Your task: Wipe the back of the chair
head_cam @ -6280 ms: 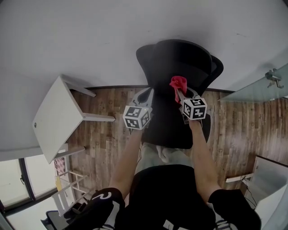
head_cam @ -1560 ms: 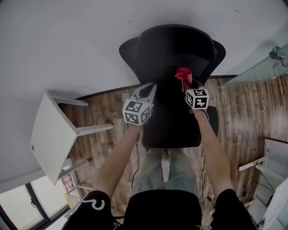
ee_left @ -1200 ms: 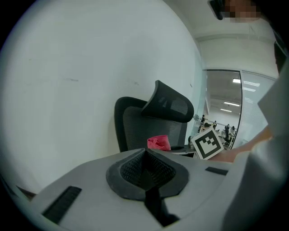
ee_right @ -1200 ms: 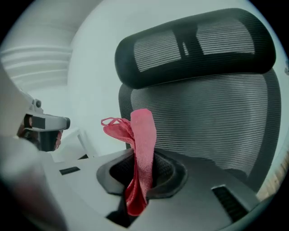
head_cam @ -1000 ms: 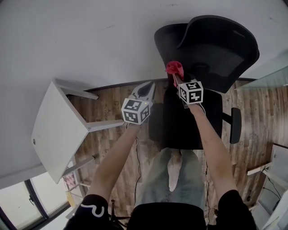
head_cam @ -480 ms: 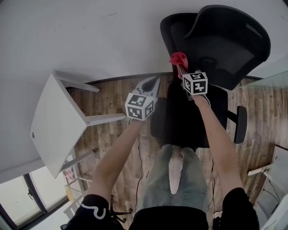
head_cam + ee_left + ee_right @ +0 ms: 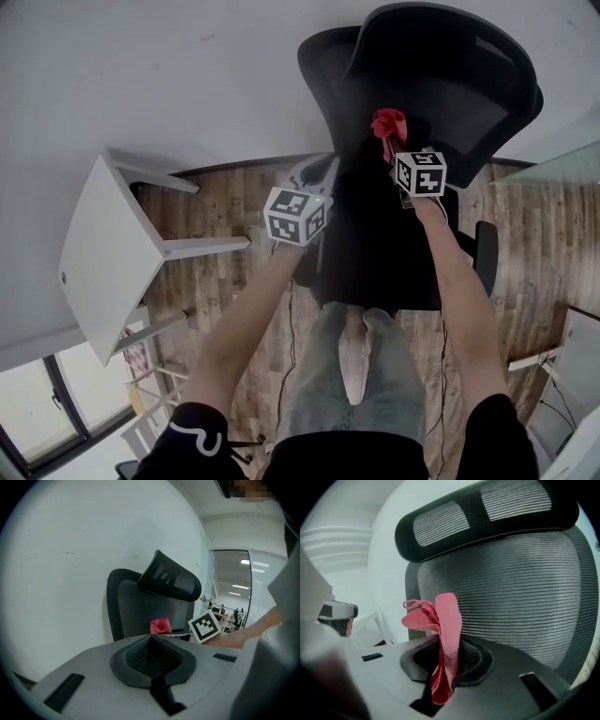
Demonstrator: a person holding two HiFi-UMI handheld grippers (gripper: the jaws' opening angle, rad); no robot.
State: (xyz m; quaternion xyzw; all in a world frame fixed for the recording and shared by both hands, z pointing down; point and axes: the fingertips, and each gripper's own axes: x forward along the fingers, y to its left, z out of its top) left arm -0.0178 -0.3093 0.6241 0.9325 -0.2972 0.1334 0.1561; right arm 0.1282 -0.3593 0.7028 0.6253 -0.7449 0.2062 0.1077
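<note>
The right claw [image 7: 446, 667] is clamped on a red cloth [image 7: 446, 616], which stands up out of its jaws. Straight ahead of this claw, very near, is the mesh back of the chair [image 7: 525, 597]. Whether the cloth touches the mesh, I cannot tell. The left claw [image 7: 152, 660] has its jaws together, with nothing between them. The chair back stands ahead of it, farther away.

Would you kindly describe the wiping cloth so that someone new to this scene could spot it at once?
Find the black mesh office chair against the white wall. Just in front of its backrest, the right gripper is shut on a crumpled cloth. It is the only bright red thing in view, and the left gripper holds nothing.
</note>
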